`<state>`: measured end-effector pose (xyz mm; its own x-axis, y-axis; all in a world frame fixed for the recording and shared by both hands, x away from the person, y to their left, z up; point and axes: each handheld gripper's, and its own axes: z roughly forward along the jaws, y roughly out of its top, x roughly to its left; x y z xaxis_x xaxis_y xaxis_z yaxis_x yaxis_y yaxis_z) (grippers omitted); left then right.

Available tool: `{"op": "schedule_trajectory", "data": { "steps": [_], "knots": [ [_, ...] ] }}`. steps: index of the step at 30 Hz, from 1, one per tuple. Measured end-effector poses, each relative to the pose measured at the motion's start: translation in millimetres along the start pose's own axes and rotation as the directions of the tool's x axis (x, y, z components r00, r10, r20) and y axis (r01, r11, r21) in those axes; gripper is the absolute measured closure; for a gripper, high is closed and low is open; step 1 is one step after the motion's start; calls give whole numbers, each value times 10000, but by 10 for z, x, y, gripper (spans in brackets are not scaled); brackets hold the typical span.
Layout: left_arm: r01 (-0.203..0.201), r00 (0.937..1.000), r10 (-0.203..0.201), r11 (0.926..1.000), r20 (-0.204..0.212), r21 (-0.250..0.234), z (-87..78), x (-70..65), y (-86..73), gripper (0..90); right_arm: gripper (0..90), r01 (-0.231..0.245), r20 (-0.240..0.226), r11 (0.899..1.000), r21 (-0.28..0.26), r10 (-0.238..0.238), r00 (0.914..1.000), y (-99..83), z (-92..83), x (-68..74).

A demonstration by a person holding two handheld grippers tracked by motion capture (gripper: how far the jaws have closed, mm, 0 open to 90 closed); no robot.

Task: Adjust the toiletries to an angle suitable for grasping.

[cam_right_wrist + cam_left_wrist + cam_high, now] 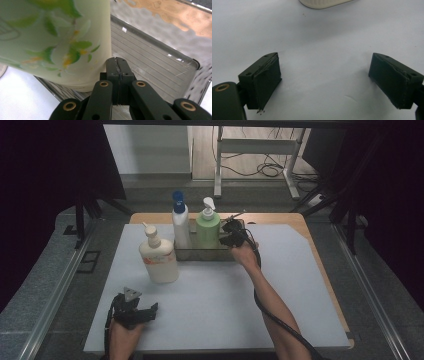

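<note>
A green pump bottle (207, 227) (55, 37) with a flower print stands in a clear tray (200, 254) (155, 65) at the back of the white mat. My right gripper (226, 238) (118, 66) is at the bottle's right side, over the tray's ribbed floor. Its jaws are shut against each other with nothing between them. A white bottle with a blue cap (180, 222) stands in the tray's left part. My left gripper (137, 306) (325, 80) rests open on the mat near the front left. It points at a cream pump bottle (159, 257) (322, 3).
The white mat (215, 305) covers most of a wooden table (305, 227). Metal rails run along both sides. The right gripper's cable (280, 320) trails along the forearm to the front edge.
</note>
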<state>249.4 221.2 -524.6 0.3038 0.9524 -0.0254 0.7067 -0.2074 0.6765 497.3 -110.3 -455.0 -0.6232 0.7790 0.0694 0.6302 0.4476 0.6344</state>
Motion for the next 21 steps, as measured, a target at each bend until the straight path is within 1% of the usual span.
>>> {"op": "schedule_trajectory", "data": {
  "steps": [3, 6, 13, 21],
  "knots": [
    [-4, 10000, 4, 10000, -5, 6, 0, 1, 0, 100, 899, -87, -85, 9999, 68, 87, 9999, -5, 16, -9],
    [-4, 10000, 4, 10000, -5, 9, 0, 1, 0, 100, 899, -98, -49, 9999, 92, 98, 9999, -9, 33, -6],
    [3, 10000, -3, 10000, 3, -2, 0, 0, 1, 100, 899, -6, -131, 9999, 152, 8, 9999, 4, 54, 15],
    [4, 10000, -4, 10000, 3, -1, 0, 0, 0, 100, 899, 127, -216, 9997, 194, -122, 9997, 35, 85, 85]
  ]
}}
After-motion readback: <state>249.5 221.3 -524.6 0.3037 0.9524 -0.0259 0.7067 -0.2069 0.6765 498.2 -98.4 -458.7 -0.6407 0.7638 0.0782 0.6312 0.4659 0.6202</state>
